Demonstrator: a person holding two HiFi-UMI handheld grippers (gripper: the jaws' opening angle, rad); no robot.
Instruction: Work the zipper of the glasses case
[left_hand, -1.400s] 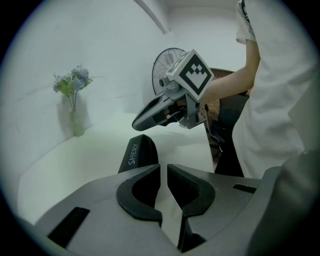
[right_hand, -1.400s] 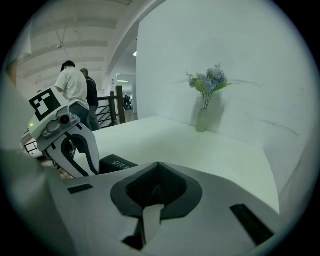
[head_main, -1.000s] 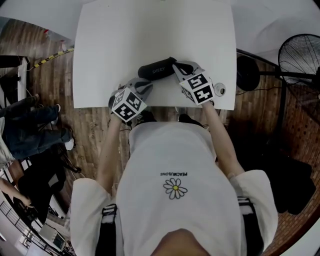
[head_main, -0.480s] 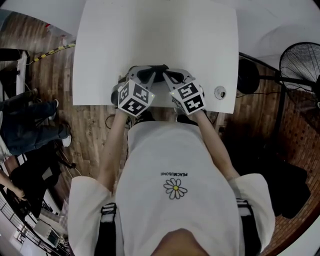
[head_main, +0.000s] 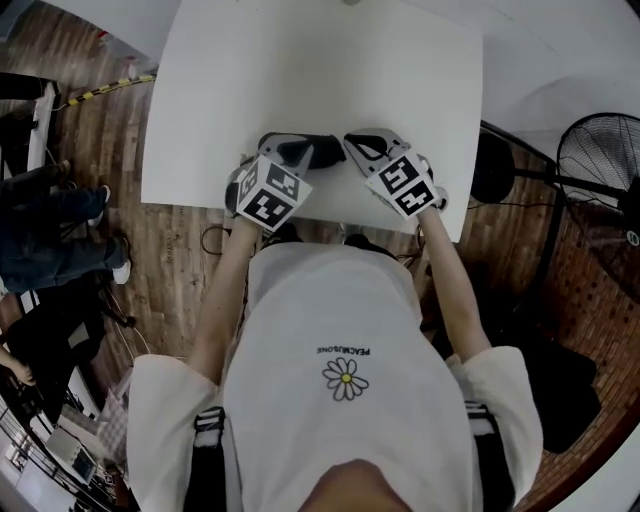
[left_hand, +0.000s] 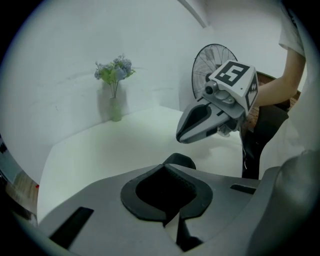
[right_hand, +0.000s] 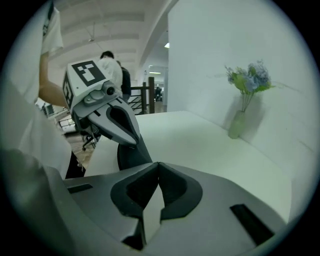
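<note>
The black glasses case (head_main: 327, 148) lies near the white table's front edge, mostly hidden between the two grippers. My left gripper (head_main: 308, 155) is at the case's left end. In the right gripper view its tips (right_hand: 134, 140) rest down on the case (right_hand: 129, 157). Its jaws have just closed further and look shut (left_hand: 163, 167). I see nothing between them, and the case's end (left_hand: 182, 161) shows just past them. Whether a zipper pull is pinched is hidden. My right gripper (head_main: 352, 143) hangs shut and empty by the case's right end, slightly above the table (left_hand: 181, 137).
The table (head_main: 300, 60) has a vase of flowers (left_hand: 115, 100) at its far side. A standing fan (head_main: 600, 130) is off its right side. Someone's legs (head_main: 50, 230) show on the wooden floor at the left. The table's front edge runs just under both grippers.
The left gripper came up from the table's front edge onto the case. The right gripper pulled in beside it, then shifted right off the case. The case was visible full length and is now mostly covered.
</note>
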